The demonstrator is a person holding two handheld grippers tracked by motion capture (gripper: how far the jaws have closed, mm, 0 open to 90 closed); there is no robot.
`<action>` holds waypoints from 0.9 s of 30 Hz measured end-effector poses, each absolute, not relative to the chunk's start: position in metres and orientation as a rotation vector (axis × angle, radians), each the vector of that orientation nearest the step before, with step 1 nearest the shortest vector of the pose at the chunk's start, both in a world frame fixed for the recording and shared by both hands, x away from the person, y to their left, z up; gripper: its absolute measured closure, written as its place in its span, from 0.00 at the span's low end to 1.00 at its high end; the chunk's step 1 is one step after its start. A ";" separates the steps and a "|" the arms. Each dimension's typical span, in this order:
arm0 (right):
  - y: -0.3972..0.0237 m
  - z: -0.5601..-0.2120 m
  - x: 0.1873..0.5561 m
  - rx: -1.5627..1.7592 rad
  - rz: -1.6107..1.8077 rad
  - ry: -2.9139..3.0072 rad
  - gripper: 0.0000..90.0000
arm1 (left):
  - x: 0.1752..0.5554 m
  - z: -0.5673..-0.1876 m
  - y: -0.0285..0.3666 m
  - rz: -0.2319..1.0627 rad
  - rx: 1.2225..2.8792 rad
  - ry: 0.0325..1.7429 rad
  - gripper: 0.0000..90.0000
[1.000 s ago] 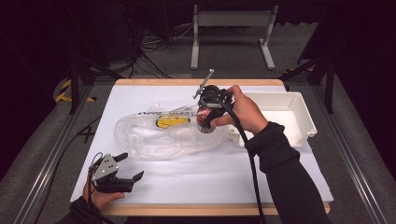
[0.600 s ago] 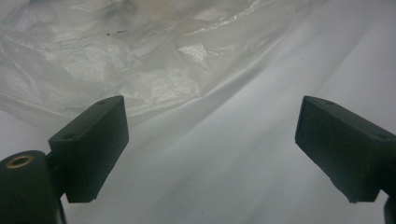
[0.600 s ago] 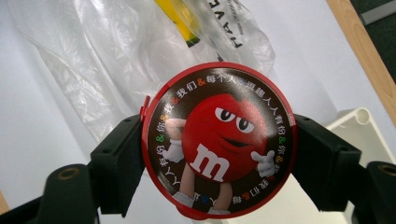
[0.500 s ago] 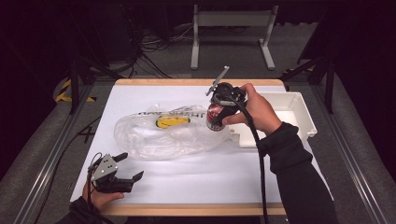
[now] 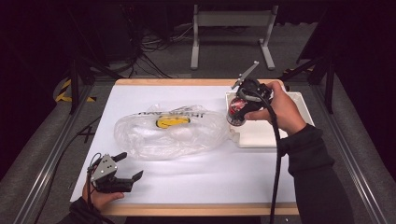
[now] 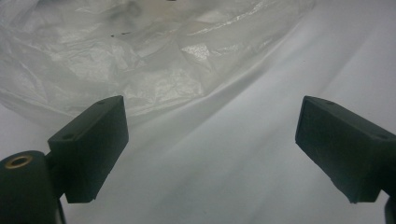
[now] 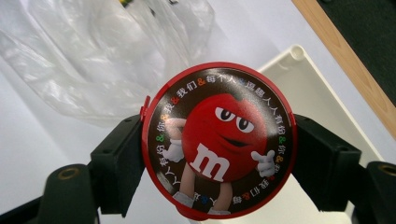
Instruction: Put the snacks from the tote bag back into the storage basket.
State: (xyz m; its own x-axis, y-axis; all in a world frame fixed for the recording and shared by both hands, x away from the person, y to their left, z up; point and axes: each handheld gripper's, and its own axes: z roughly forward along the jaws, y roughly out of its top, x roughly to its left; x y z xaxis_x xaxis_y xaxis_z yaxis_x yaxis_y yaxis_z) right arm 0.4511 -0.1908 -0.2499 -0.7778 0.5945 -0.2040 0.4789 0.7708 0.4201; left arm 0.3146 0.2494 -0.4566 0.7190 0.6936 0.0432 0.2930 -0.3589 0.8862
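The right gripper point(image 7: 217, 154) has its two black fingers point(image 7: 116, 158) pressed against opposite sides of a round red candy tub with a cartoon red character on its dark lid point(image 7: 218, 142), so the tub sits clamped between them, lid facing the camera. In the high view this right gripper point(image 5: 238, 108) holds the tub point(image 5: 236, 111) above the left edge of a shallow white rectangular plastic tray point(image 5: 299, 105), which lies at the right side of the white surface point(image 5: 233, 172); whether the tub touches the tray cannot be told. The left gripper point(image 6: 210, 144) has its fingers point(image 6: 91, 144) spread wide with nothing between them, pointing over bare surface toward a crumpled clear plastic bag point(image 6: 140, 56) just ahead. From above, the left gripper point(image 5: 122, 179) rests low near the front left corner of the surface, held in the person's hand, near the clear bag with a yellow printed mark point(image 5: 170, 130), which lies across the middle, between the two grippers.
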 end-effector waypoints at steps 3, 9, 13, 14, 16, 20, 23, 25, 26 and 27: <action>-0.201 -0.253 0.453 0.862 0.468 2.639 0.28 | 0.314 -0.457 0.248 0.526 1.959 0.757 0.12; -0.221 -0.262 0.456 0.925 0.422 2.632 0.28 | 0.314 -0.457 0.248 0.526 1.958 0.760 0.12; -0.232 -0.268 0.459 0.967 0.393 2.614 0.28 | 0.315 -0.457 0.249 0.519 1.955 0.761 0.12; -0.232 -0.268 0.459 0.967 0.393 2.614 0.28 | 0.315 -0.457 0.249 0.519 1.955 0.761 0.12; -0.236 -0.271 0.460 0.984 0.378 2.610 0.28 | 0.316 -0.457 0.249 0.511 1.952 0.766 0.12; -0.244 -0.280 0.464 1.022 0.361 2.609 0.28 | 0.315 -0.457 0.249 0.513 1.956 0.763 0.12; -0.246 -0.284 0.466 1.034 0.351 2.614 0.28 | 0.315 -0.457 0.249 0.513 1.956 0.762 0.12; -0.248 -0.289 0.468 1.040 0.352 2.620 0.28 | 0.315 -0.457 0.249 0.515 1.956 0.759 0.12; -0.250 -0.293 0.470 1.052 0.354 2.612 0.28 | 0.315 -0.457 0.248 0.519 1.956 0.759 0.12; -0.250 -0.293 0.470 1.052 0.354 2.612 0.28 | 0.315 -0.457 0.248 0.520 1.958 0.758 0.12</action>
State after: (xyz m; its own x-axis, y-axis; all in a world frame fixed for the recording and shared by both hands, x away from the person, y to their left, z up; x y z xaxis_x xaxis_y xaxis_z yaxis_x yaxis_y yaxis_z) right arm 0.4700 -0.2496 -0.2928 -0.6860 0.7038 -0.1845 0.6293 0.7012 0.3351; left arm 0.3149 0.2483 -0.4569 0.7186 0.6937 0.0483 0.2947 -0.3666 0.8825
